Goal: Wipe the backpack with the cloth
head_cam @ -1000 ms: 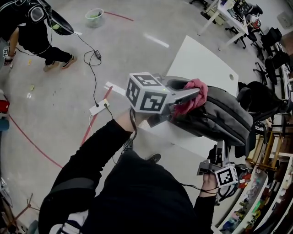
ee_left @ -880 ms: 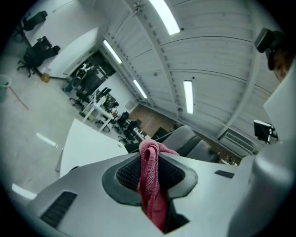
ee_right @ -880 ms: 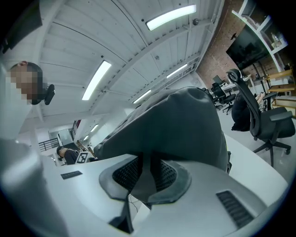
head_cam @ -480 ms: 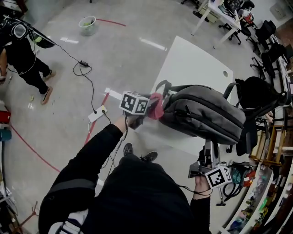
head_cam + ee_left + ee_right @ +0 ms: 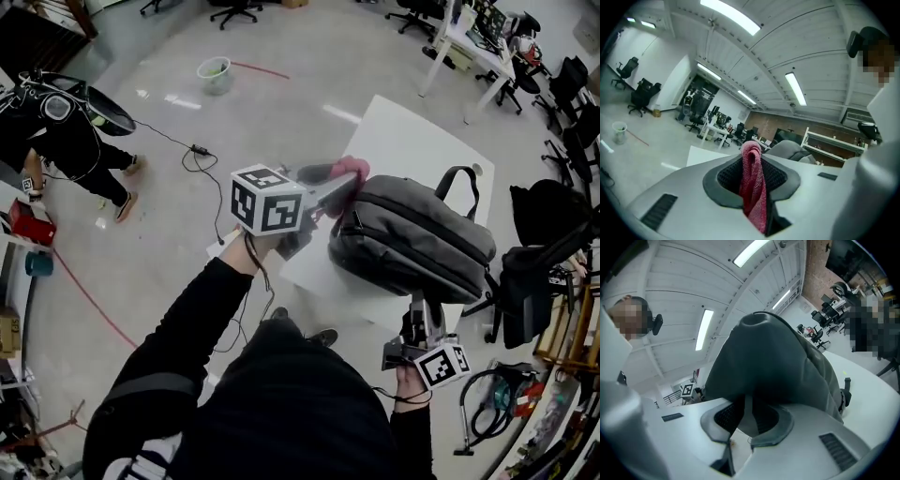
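Observation:
A grey backpack (image 5: pixel 412 239) stands on the white table (image 5: pixel 403 136), its handle loop pointing away from me. My left gripper (image 5: pixel 336 185) is shut on a pink-red cloth (image 5: pixel 350 171), which sits at the backpack's upper left corner. In the left gripper view the cloth (image 5: pixel 753 187) hangs pinched between the jaws of the left gripper (image 5: pixel 752 161), with the backpack (image 5: pixel 786 149) just behind. My right gripper (image 5: pixel 427 314) reaches up from below and is shut on the bag's near edge. In the right gripper view the right gripper (image 5: pixel 746 417) clamps a fold of the backpack (image 5: pixel 773 357).
A person in black (image 5: pixel 66 141) stands on the floor at the left, near a cable (image 5: pixel 202 155) and a green bucket (image 5: pixel 215 73). A black bag on a chair (image 5: pixel 548 211) is close to the table's right side. Desks and office chairs (image 5: pixel 487 37) fill the back.
My left gripper has carried the cloth from the bag's top down along its left end and back up to the upper left corner. The right gripper has kept its hold.

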Motion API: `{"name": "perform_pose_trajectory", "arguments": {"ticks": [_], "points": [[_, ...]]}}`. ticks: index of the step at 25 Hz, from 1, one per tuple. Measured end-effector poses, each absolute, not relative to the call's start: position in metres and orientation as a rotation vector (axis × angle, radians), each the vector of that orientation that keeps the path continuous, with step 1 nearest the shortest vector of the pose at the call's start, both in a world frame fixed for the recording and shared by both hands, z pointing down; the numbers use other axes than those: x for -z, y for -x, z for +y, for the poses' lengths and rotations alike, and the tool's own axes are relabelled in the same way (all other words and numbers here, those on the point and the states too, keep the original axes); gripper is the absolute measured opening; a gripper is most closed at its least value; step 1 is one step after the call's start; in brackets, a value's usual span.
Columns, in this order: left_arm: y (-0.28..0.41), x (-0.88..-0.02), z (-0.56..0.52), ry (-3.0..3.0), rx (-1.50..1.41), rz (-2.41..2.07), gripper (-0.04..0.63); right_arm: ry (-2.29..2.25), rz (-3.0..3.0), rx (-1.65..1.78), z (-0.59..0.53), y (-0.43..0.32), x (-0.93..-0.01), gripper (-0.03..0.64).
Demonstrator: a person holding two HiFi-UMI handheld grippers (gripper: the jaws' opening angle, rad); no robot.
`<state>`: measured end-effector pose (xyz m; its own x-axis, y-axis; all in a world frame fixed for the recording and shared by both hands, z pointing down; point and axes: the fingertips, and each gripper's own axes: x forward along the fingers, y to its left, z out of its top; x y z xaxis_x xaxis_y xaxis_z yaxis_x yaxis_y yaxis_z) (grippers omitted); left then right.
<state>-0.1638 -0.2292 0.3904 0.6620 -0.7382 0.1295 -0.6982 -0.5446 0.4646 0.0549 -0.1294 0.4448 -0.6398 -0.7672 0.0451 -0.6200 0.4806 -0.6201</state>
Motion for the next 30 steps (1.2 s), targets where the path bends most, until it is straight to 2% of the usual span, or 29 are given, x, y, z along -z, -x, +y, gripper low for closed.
{"name": "perform_pose_trajectory", "arguments": {"ticks": [7,11,15,22,25,28,30], "points": [[0.184,-0.546,-0.236,-2.111,-0.210,-1.187,0.094,1.208,2.497,0.936,-0.124,-0.056,-0.436,0.060],[0.224,-0.636,-0.237,-1.915,-0.241,-1.210,0.094,1.309,2.460,0.945,-0.130,-0.058,-0.451,0.060],[0.207,-0.679,-0.239,-1.901,-0.289,-1.066,0.094,1.423,2.416,0.950,-0.132,-0.054,-0.460,0.060],[0.181,-0.650,-0.241,-1.897,-0.232,-0.834,0.094,1.549,2.333,0.969,-0.123,-0.030,-0.440,0.060],[0.206,-0.587,-0.236,-1.993,-0.228,-0.822,0.094,1.616,2.285,0.943,-0.112,-0.021,-0.438,0.060],[0.208,-0.488,-0.241,-2.017,0.092,-0.681,0.094,1.620,2.227,0.948,-0.119,-0.027,-0.427,0.060],[0.189,-0.459,-0.246,-1.985,0.273,-0.564,0.094,1.643,2.178,0.926,-0.122,-0.043,-0.436,0.060]]}}
